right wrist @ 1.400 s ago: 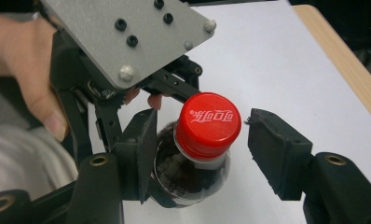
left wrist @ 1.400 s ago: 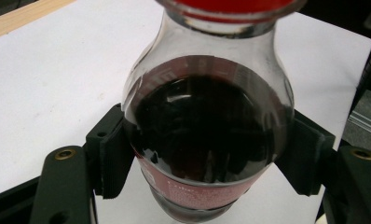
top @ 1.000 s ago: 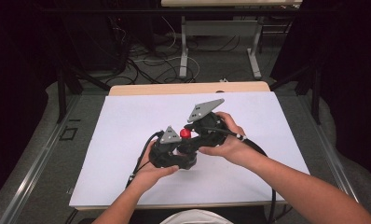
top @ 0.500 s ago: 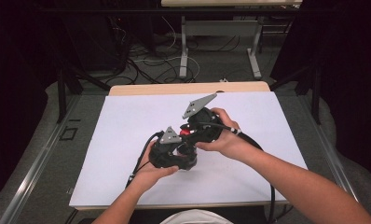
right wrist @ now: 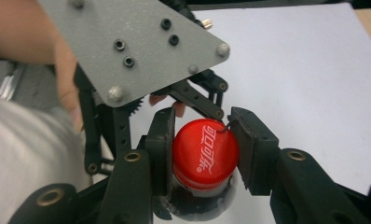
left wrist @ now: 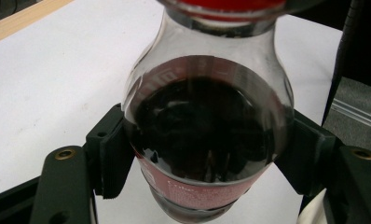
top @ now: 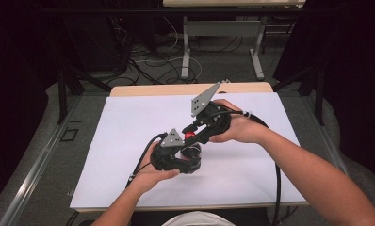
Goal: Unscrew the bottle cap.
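A small clear bottle (left wrist: 207, 135) of dark cola stands on the white table cover, with a red label low on its body. My left gripper (top: 185, 157) is shut on the bottle's body; both pads (left wrist: 110, 154) press its sides. The bottle's red cap (right wrist: 205, 154) carries white script. My right gripper (right wrist: 203, 151) comes down from above and is shut on that cap, one jaw on each side. In the high view the cap (top: 189, 136) shows between the two grippers, and the right gripper (top: 197, 132) tilts down toward it from the right.
The white cover (top: 129, 127) lies over a wooden table whose far edge (top: 176, 88) shows. Cables (top: 276, 179) trail from both grippers toward the near edge. Beyond the table stand desk legs (top: 185, 52) and loose floor cables.
The right hand and its gripper have turned about the cap, the grey plate swinging up and to the right. The left gripper and bottle have stayed in place.
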Action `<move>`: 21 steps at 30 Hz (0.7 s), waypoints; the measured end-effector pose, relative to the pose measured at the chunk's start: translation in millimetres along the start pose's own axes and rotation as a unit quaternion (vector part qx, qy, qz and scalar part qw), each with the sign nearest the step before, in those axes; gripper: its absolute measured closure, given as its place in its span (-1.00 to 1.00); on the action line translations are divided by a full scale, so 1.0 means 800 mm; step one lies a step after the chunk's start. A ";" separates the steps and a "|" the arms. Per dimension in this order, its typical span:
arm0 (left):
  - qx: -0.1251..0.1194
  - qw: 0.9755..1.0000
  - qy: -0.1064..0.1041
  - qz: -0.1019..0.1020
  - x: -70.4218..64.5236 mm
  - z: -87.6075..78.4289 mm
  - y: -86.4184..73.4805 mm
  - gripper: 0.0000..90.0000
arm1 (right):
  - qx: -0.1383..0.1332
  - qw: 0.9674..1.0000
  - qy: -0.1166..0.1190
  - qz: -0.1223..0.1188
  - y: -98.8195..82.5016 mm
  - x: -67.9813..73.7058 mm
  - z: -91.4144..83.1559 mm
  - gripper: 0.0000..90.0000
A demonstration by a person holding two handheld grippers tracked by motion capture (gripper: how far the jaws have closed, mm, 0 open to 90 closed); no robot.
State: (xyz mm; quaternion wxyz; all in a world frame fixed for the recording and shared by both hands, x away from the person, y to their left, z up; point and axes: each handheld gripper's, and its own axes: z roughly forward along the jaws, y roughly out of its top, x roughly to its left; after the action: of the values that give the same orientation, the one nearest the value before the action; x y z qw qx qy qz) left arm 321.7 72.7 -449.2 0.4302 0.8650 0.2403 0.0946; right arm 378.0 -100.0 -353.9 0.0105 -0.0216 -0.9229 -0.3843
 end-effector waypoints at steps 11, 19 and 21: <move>0.006 1.000 0.006 -0.013 0.006 0.004 -0.004 -0.34 | -0.021 1.000 -0.020 0.008 -0.004 -0.003 -0.019 0.36; -0.001 0.999 0.019 -0.034 0.015 0.006 -0.009 -0.34 | -0.014 0.998 -0.045 0.035 -0.016 0.000 -0.027 0.36; 0.004 0.999 0.017 -0.035 0.019 0.005 -0.007 -0.34 | -0.009 0.998 -0.056 0.035 -0.022 0.001 -0.025 0.36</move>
State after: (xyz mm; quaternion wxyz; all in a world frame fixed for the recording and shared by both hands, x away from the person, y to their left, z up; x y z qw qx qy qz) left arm 334.6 80.3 -457.2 0.4261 0.8558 0.2780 0.0929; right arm 376.3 -126.7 -352.5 -0.0276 -0.0756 -0.9173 -0.3901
